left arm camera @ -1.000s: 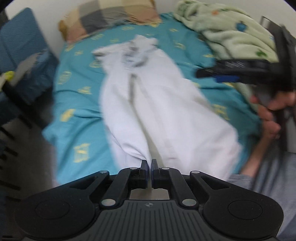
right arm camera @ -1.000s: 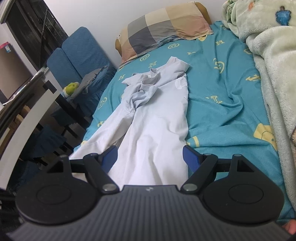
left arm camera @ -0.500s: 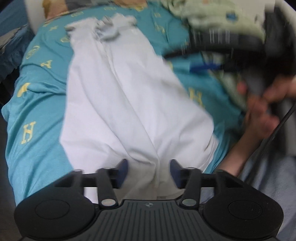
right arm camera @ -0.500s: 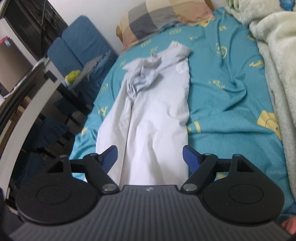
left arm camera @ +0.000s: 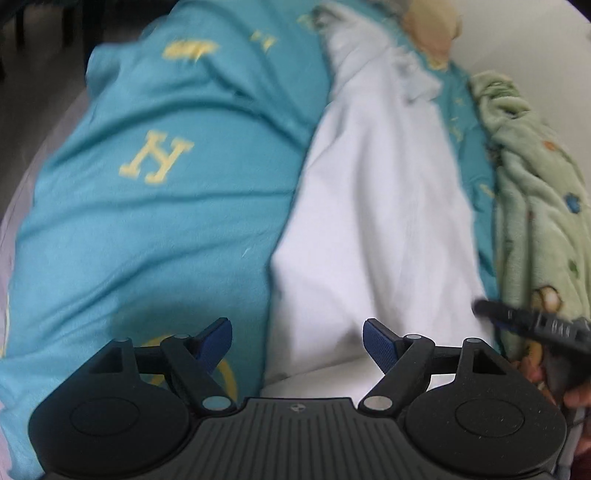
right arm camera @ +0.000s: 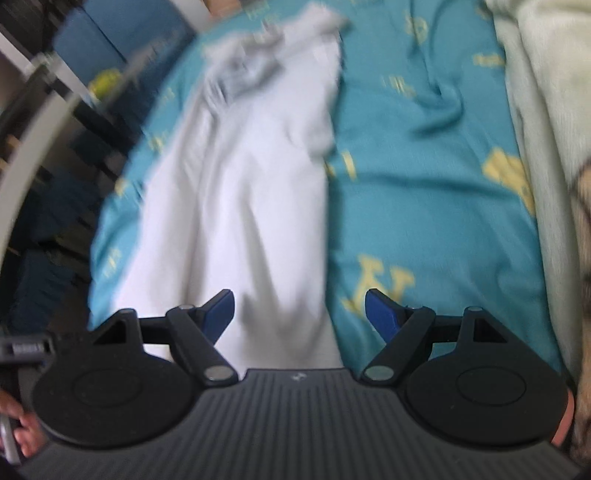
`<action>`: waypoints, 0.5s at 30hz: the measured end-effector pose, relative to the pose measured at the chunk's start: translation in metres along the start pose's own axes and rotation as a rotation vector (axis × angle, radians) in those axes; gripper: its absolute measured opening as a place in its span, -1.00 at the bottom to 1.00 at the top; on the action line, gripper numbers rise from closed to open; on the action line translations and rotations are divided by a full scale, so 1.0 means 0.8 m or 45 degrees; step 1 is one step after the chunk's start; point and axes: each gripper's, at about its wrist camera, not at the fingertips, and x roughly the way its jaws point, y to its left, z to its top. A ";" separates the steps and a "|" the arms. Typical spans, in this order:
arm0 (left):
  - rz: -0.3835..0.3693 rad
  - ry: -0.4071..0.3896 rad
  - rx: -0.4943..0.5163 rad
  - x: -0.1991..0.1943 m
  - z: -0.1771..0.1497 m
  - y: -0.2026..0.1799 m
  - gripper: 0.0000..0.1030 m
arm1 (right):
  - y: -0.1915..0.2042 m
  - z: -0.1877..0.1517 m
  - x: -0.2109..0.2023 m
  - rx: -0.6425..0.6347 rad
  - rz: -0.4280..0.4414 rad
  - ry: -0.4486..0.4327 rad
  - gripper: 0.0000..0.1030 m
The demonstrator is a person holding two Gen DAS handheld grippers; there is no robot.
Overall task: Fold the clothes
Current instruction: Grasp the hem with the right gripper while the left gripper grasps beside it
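Observation:
A white garment [left arm camera: 373, 221] lies stretched lengthwise on the teal bedsheet [left arm camera: 155, 206], its crumpled collar end far from me. My left gripper [left arm camera: 297, 338] hangs over the garment's near left edge, its jaws opening, blue pads clear of the cloth. In the right wrist view the same garment [right arm camera: 236, 192] runs up the left half of the bed. My right gripper [right arm camera: 299, 310] stands open above its near right edge, nothing pressed between the pads. The right gripper's black tip [left arm camera: 532, 317] shows at the lower right of the left wrist view.
A light green fleece blanket [left arm camera: 543, 206] is bunched along the bed's right side. A pillow [left arm camera: 432, 22] lies at the head. Blue chairs [right arm camera: 96, 33] and a dark desk frame stand left of the bed. A person's hand [right arm camera: 22, 435] holds the left gripper.
My left gripper let go of the garment's hem, opened wide, dropped lower and rolled, swinging left over the sheet. The right gripper tipped downward, staying open.

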 end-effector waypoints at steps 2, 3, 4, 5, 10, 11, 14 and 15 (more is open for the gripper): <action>0.000 0.013 0.002 0.006 0.003 0.002 0.61 | 0.008 -0.004 0.012 -0.036 -0.008 0.076 0.54; -0.005 0.015 0.017 0.006 0.002 0.001 0.63 | 0.011 -0.006 0.018 -0.050 0.007 0.114 0.54; -0.010 0.018 0.037 0.006 0.001 -0.001 0.64 | 0.015 -0.009 0.024 -0.064 0.022 0.151 0.55; -0.023 0.026 0.054 0.006 0.000 -0.001 0.64 | 0.018 -0.011 0.028 -0.072 0.035 0.179 0.58; -0.146 0.092 0.037 0.003 -0.004 0.010 0.62 | 0.023 -0.024 0.028 -0.064 0.065 0.276 0.59; -0.170 0.129 0.046 0.004 -0.005 0.010 0.60 | 0.027 -0.028 0.026 -0.081 0.074 0.301 0.59; -0.185 0.211 0.118 0.008 -0.010 0.002 0.43 | 0.044 -0.043 0.025 -0.165 0.083 0.323 0.57; -0.181 0.218 0.118 0.009 -0.010 0.002 0.43 | 0.050 -0.047 0.026 -0.193 0.072 0.325 0.54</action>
